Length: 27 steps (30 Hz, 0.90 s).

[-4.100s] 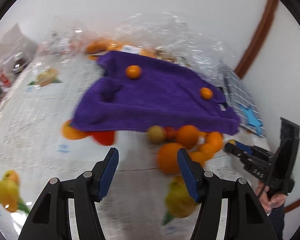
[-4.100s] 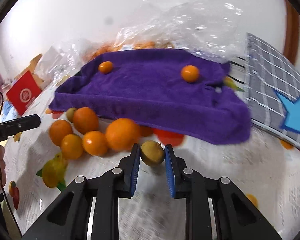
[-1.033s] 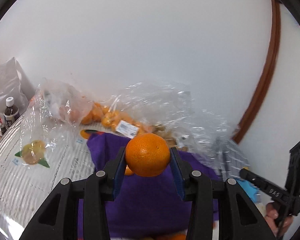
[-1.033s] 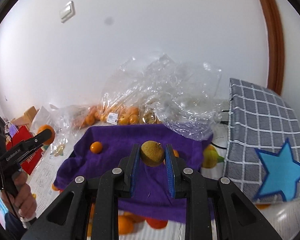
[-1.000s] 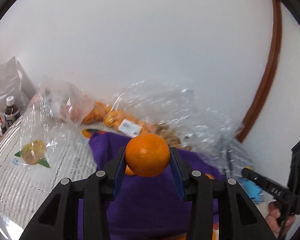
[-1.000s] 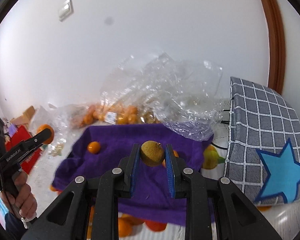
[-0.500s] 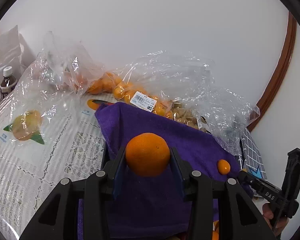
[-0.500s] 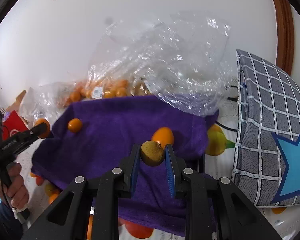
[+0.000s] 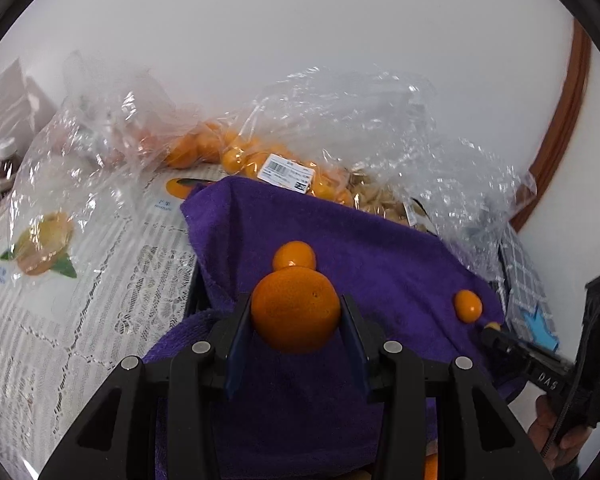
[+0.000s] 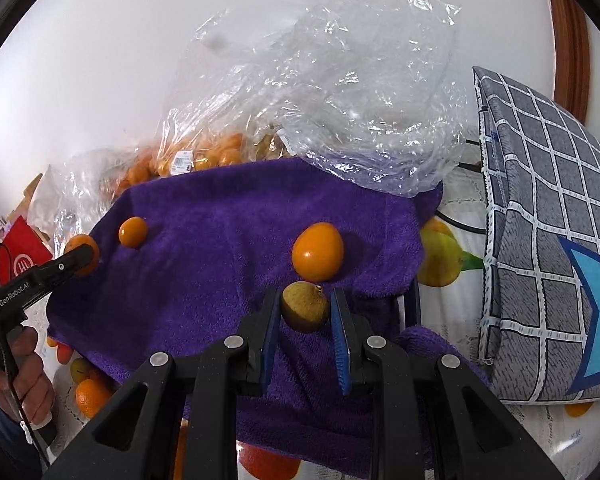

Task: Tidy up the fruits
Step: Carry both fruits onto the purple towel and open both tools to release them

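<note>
**Open cloth ahead, clutter at the rim**

Ahead of the left gripper (its jaws full of a large orange), a small orange sits just beyond the jaws on the purple towel; bare towel lies either side of it. Ahead of the right gripper, which holds a greenish-brown fruit, another small orange lies just past the jaws, with free towel to its left. Beyond both, crinkled plastic bags block the far edge, and the grey checked cushion walls off the right. Bare counter lies left of the left jaws.
</note>
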Each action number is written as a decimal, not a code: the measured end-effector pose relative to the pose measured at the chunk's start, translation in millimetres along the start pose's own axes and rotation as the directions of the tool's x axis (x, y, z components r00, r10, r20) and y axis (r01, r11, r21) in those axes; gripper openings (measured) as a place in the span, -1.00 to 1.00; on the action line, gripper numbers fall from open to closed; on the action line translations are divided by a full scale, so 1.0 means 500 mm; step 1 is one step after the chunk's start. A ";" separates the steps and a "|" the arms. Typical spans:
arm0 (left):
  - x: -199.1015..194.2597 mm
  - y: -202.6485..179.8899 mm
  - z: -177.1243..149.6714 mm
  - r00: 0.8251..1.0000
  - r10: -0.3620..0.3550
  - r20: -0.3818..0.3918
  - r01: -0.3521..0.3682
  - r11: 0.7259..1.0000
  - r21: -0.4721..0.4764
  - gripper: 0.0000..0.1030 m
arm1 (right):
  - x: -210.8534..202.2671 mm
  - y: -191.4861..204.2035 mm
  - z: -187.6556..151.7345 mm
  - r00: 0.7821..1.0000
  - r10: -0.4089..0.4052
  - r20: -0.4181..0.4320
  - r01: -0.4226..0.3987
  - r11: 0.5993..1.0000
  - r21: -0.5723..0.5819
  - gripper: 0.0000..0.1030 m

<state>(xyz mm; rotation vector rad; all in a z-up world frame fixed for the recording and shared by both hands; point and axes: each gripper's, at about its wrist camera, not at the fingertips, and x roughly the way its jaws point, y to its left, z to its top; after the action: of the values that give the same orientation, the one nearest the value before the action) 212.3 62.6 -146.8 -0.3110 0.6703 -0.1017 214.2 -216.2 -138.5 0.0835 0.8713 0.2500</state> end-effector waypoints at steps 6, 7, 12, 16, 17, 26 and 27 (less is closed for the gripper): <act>0.009 0.000 0.000 0.999 0.027 -0.018 -0.027 1.000 0.008 -0.22 | 0.009 0.005 -0.002 1.000 -0.020 -0.006 0.020 1.000 -0.011 -0.52; 0.012 0.002 0.000 0.999 0.031 -0.025 -0.031 0.999 0.005 -0.21 | 0.009 0.004 -0.002 1.000 -0.019 -0.003 0.019 1.000 -0.007 -0.52; 0.014 0.000 0.000 0.998 0.054 -0.028 -0.054 0.998 0.016 -0.21 | -0.001 -0.003 -0.001 1.000 -0.031 0.004 0.031 1.000 0.006 -0.26; 0.017 -0.002 -0.001 0.997 0.062 -0.036 -0.062 0.998 0.022 -0.21 | -0.015 0.011 -0.004 0.998 -0.052 0.024 0.053 0.998 -0.037 0.04; 0.018 -0.002 -0.001 0.997 0.061 -0.037 -0.061 0.998 0.024 -0.21 | -0.019 0.015 -0.004 0.998 -0.058 0.035 0.060 0.997 -0.049 0.06; -0.007 -0.008 0.002 0.999 0.039 0.035 -0.041 0.998 0.040 0.06 | -0.070 0.011 0.004 0.992 -0.066 0.112 0.064 0.998 0.015 0.15; -0.010 -0.009 0.002 0.998 0.039 0.045 -0.041 0.998 0.044 0.07 | -0.079 0.014 0.004 0.990 -0.054 0.128 0.052 0.999 0.015 0.15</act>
<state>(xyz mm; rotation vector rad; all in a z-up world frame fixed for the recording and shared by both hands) 209.3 59.3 -141.7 -0.2557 0.6298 -0.0713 190.2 -219.5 -106.6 0.0860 0.7456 0.1880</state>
